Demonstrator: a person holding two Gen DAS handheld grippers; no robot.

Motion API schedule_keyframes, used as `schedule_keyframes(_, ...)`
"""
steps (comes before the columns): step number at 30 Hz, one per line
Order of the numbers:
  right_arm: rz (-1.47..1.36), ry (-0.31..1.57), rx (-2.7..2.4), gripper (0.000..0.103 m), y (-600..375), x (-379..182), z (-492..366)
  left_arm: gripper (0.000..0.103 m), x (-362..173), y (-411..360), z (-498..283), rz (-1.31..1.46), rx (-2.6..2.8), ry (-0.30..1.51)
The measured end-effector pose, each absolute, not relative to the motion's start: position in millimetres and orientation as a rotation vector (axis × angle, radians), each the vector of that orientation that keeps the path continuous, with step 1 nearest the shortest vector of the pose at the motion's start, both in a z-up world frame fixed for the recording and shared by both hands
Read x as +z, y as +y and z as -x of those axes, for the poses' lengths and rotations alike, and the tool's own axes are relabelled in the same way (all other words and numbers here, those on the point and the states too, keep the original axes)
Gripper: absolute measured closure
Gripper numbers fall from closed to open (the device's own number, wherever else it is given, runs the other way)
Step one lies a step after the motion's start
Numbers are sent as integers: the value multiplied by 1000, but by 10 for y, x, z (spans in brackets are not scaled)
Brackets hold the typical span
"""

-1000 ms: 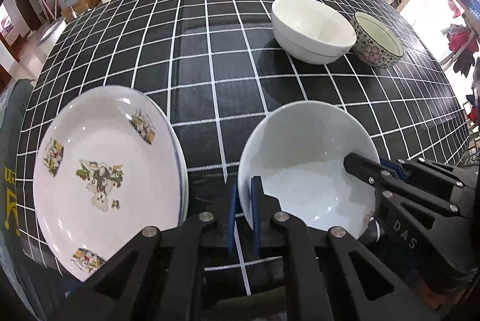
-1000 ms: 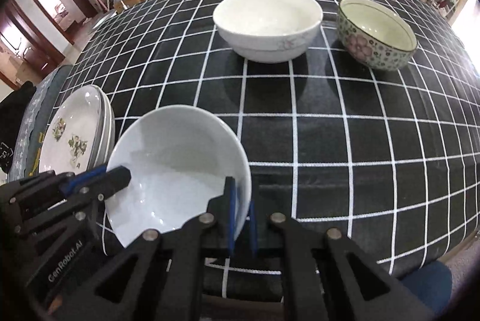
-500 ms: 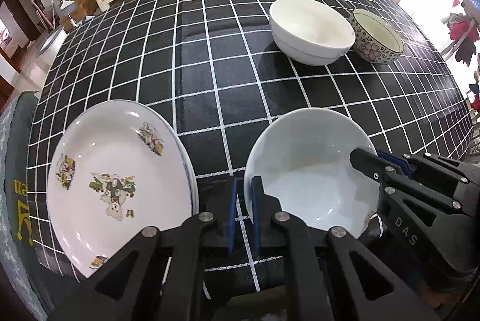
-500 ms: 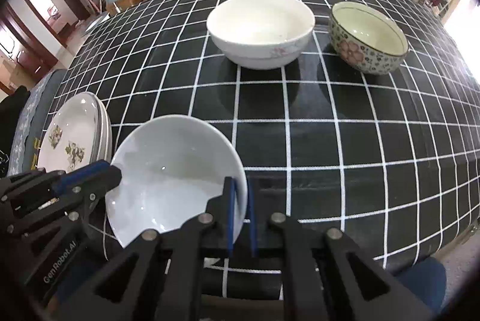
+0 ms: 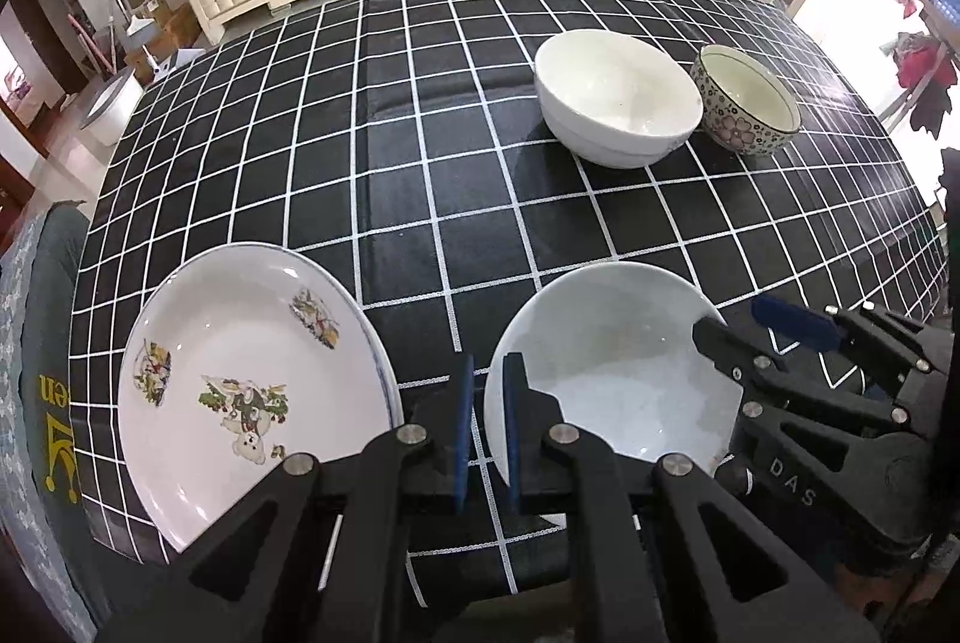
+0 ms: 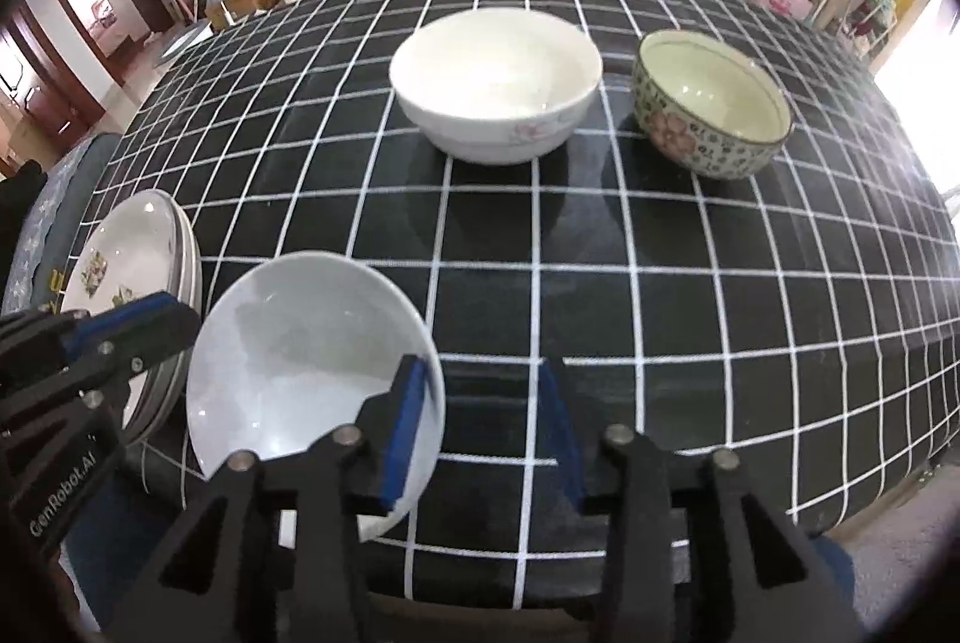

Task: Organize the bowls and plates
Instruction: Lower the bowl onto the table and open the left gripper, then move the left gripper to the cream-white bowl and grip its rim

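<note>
A counter (image 5: 420, 175) covered in a black cloth with a white grid holds several dishes. Near the front edge sits a plain white shallow bowl (image 5: 606, 373), with a gripper on each side of it.

The left gripper (image 5: 483, 433) has its jaws narrow, closed on the bowl's left rim, one blue pad inside the rim and one outside. The right gripper (image 6: 483, 433) has its jaws wide apart: its left pad lies over the bowl's right rim, its right pad hangs over bare cloth, and it grips nothing.

To the left of the bowl, just beside it, lies a stack of white plates (image 5: 252, 391) with printed flower and animal motifs, overhanging or very close to the counter's front edge. Farther back, well apart from these, stand a large white bowl (image 6: 495, 84) and a smaller green patterned bowl (image 6: 711, 102), side by side.

The risk from here, as I judge it: the shallow bowl is pinched at one thin rim only, so lifting it could let it tilt, swing or slip from the pads. Carried leftward, it could knock the plate stack, which sits close enough to the edge to be pushed off. The open right gripper could also clip the rim as it withdraws.

Hard to make out: the near edges of the bowl and the plates are hidden behind the gripper bodies, so I cannot tell whether the bowl rests on the cloth or is slightly raised. The number of plates in the stack is unclear.
</note>
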State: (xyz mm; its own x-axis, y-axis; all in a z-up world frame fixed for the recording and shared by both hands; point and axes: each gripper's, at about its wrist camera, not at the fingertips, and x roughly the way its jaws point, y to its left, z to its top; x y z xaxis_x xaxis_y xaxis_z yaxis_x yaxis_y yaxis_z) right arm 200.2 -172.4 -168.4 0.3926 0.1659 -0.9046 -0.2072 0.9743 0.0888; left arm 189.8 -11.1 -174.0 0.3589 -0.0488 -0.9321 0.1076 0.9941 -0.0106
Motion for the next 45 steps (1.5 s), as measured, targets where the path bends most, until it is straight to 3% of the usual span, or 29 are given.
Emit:
schedule_keyframes(5, 39, 1080, 220, 56, -1779, -1497, -2024, 95, -1676, -124, -1962, -67, -117, 1193)
schedule_keyframes(9, 24, 1046, 226, 49, -1850, -1336, -2116, 93, -1571, -147, -2079, -51, -125, 1180)
schedule_keyframes(24, 65, 1008, 302, 49, -2063, -1024, -2882, 77, -1326, -351, -2818, -41, -154, 1183)
schedule_keyframes(36, 164, 1042, 402, 49, -1925, -1105, -3457, 77, -1599, -489, -3431, -7, -188, 1240)
schedule_keyframes(41, 232, 1085, 425, 66, -1893, -1268, -3674, 82, -1759, -431, -3604, 27, -189, 1270)
schedule_keyframes(45, 226, 1121, 492, 68, -1864, -1378, -3762, 85, -1837, -481, -3685, 1, -183, 1270)
